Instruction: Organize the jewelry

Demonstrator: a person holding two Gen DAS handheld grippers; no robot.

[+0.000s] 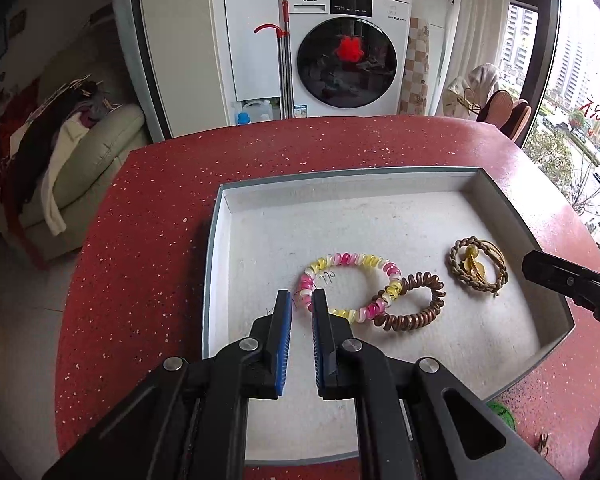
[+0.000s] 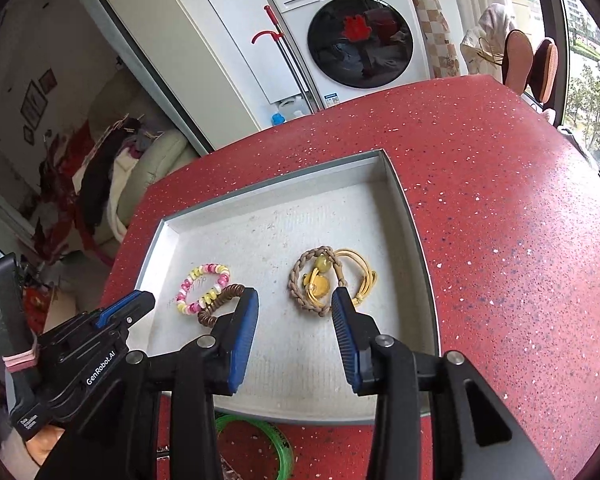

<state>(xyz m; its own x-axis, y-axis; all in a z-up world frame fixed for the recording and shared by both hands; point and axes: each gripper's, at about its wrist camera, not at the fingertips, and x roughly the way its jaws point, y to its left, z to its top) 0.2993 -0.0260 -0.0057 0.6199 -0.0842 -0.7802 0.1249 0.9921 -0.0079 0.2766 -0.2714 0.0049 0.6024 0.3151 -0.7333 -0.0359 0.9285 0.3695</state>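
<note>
Right tool (image 2: 295, 304) gapes over the tray (image 2: 416, 240), near the braided bands (image 2: 300, 280); left tool (image 2: 140, 300) beside coil ties (image 2: 202, 286).

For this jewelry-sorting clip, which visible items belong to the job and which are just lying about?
Job items:
- white tray
- pink-and-yellow coil band
- brown coil band
- tan braided band with yellow charm
- green ring, outside the tray

Just lying about:
- washing machine
- sofa with clothes

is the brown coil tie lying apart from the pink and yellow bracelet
No, the brown coil tie overlaps the pink and yellow bracelet inside the tray.
</note>
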